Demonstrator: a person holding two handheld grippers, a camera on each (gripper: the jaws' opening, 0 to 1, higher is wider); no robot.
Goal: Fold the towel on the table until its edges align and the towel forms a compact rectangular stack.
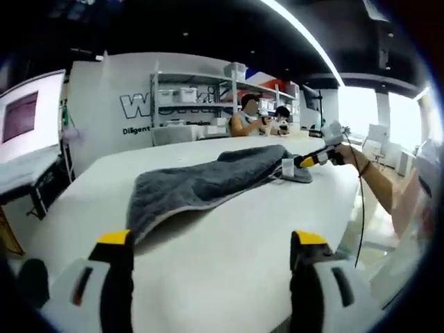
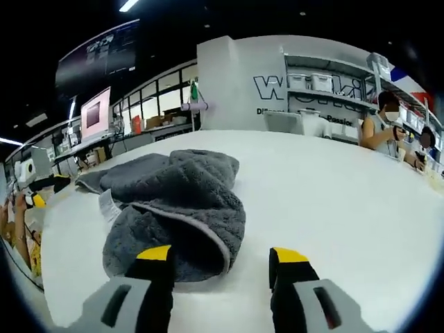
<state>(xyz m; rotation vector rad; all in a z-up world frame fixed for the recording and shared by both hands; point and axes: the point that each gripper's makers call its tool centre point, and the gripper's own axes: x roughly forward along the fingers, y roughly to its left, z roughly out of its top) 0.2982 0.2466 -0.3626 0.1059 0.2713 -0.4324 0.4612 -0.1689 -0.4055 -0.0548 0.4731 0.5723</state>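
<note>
Standing at the bottom of the left gripper view, the left gripper (image 1: 211, 243) has its yellow-tipped black jaws spread wide with nothing between them, only bare white table (image 1: 229, 270) underneath. Beyond them, in the middle of the frame, the dark grey terry towel (image 1: 201, 184) lies as a long strip whose axis runs from lower left to upper right; its near end sits just ahead of the left-hand jaw tip. At the far end of that strip, right of centre, the right gripper (image 1: 305, 161) rests against the cloth; whether it grips cloth there cannot be told from this view.

In the right gripper view, the right gripper (image 2: 220, 258) also has its jaws wide apart and empty. The towel (image 2: 173, 201) lies bunched in the lower left of centre, its folded, pale-edged hem just beside the left-hand jaw tip.

Judgement: each gripper faces one end of the long axis, so the coming fold turns on seizing both ends.
</note>
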